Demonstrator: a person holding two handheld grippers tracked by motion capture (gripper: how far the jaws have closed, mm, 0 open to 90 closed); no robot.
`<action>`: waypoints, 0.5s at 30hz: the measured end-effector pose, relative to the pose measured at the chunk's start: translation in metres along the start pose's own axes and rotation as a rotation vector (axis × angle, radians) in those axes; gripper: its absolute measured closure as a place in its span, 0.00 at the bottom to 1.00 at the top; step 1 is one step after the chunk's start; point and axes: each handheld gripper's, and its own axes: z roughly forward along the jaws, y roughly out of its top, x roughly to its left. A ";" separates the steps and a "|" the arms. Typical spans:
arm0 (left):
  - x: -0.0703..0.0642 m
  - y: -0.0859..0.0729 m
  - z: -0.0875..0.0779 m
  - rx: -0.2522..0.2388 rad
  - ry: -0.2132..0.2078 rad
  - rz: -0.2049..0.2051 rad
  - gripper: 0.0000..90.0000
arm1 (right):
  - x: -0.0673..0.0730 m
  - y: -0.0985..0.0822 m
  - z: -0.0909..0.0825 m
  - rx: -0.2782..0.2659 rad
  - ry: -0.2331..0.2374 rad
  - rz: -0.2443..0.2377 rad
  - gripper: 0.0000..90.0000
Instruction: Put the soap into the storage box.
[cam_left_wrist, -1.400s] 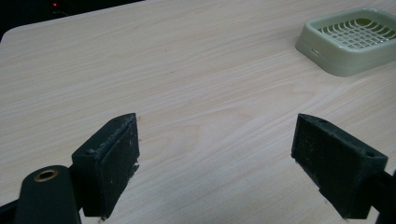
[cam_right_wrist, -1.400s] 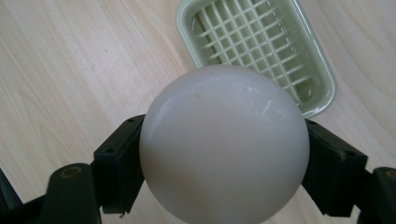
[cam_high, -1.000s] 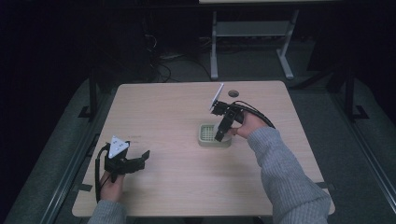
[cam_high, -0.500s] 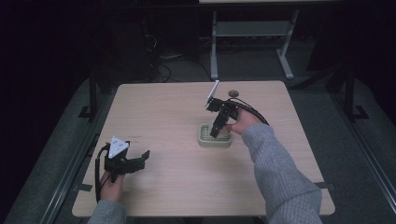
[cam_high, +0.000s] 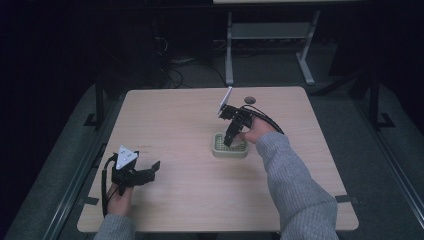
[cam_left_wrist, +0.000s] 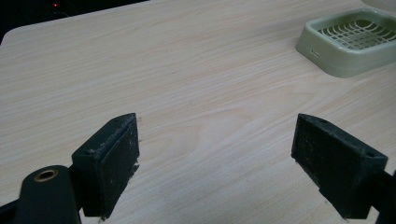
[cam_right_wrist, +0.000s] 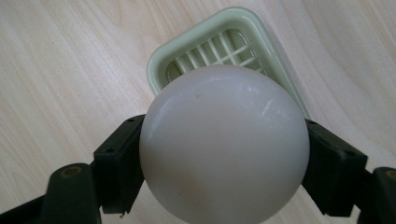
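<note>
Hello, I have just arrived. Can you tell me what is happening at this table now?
A person works at a wooden table with a hand-held gripper in each hand. The right gripper is shut on a white ball and holds it just above a small green tray with a grid floor, near the middle of the table. The left gripper rests low near the table's front left, jaws open and holding nothing. It looks as if the ball is meant for the tray, but it is not released yet.

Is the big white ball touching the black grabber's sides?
Touching. In the right gripper view both jaws of the right gripper press against the sides of the white ball, with no gap, above the green tray.
</note>
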 end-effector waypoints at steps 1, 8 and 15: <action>0.000 0.000 0.000 0.000 0.000 -0.001 0.16 | -0.001 0.001 0.001 0.003 -0.003 0.007 0.26; 0.000 0.000 0.000 -0.001 0.000 -0.003 0.16 | -0.003 0.003 0.007 0.014 -0.009 0.023 0.26; 0.000 0.000 0.000 -0.001 0.000 0.000 0.16 | -0.005 0.005 0.017 0.023 -0.014 0.042 0.26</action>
